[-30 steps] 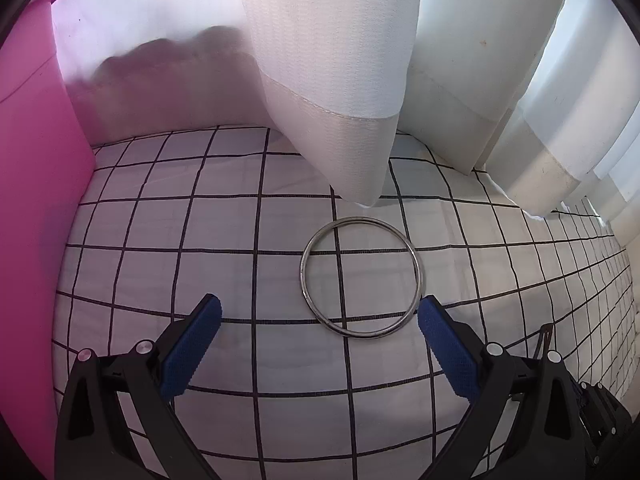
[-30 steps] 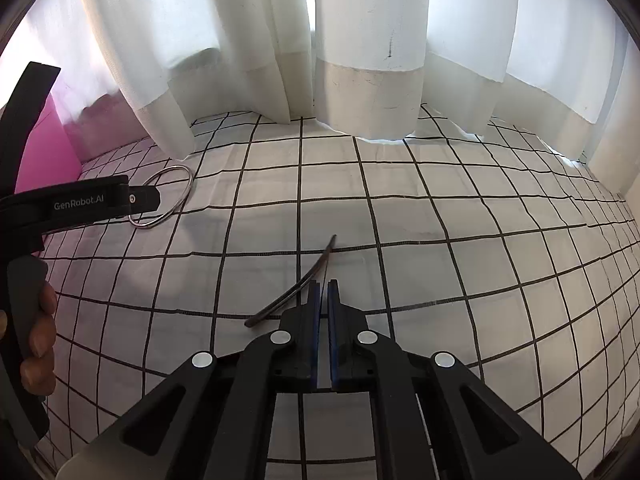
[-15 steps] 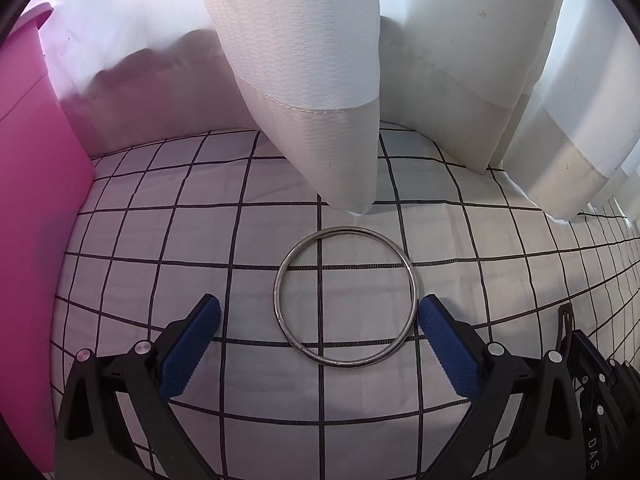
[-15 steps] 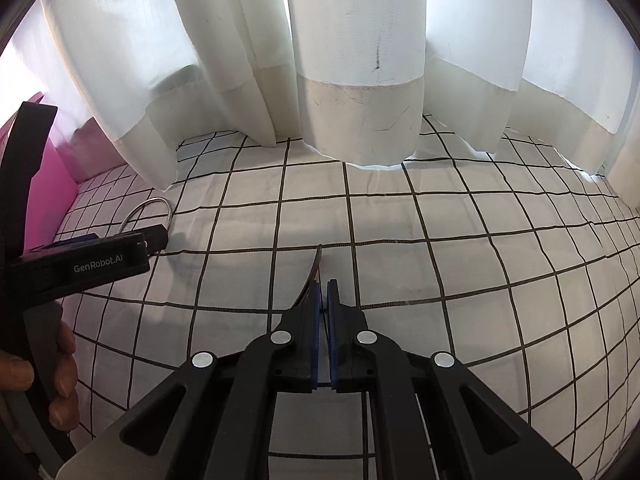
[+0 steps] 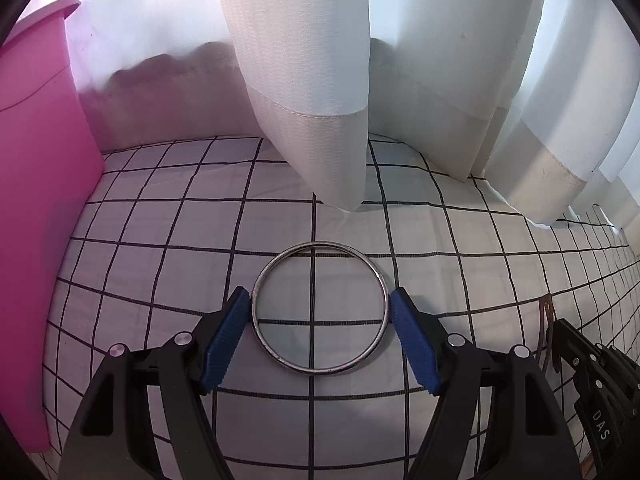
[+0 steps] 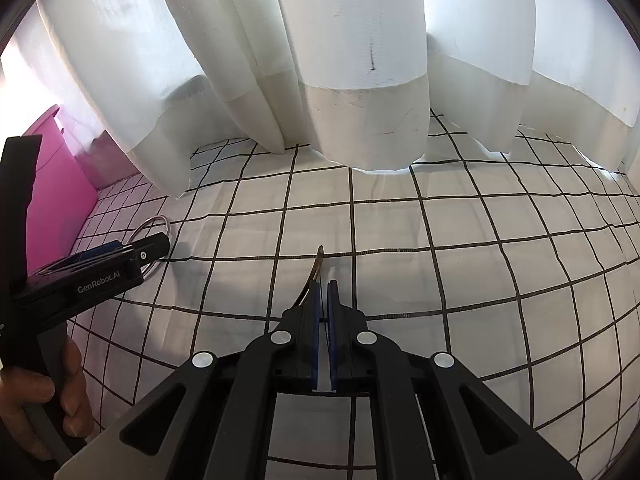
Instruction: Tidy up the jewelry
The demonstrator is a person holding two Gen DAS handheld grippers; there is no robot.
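A silver bangle lies flat on the black-checked white cloth. My left gripper straddles it. Its jaws are closing, and each blue pad stands a sliver away from the bangle's rim, one on either side. In the right wrist view the bangle is half hidden behind the left gripper. My right gripper is shut on a thin, curved bronze-coloured piece that pokes forward past its pads. The same piece shows at the right gripper's tip in the left wrist view.
A pink box stands on the cloth at the left, also seen as the pink box. White curtains hang down to the cloth just beyond the bangle, and curtains line the back. A person's hand holds the left gripper's handle.
The left jaws have narrowed from wide apart to just outside the bangle, which now sits centred between the pads. The right gripper has drifted sideways, still shut on the bronze piece.
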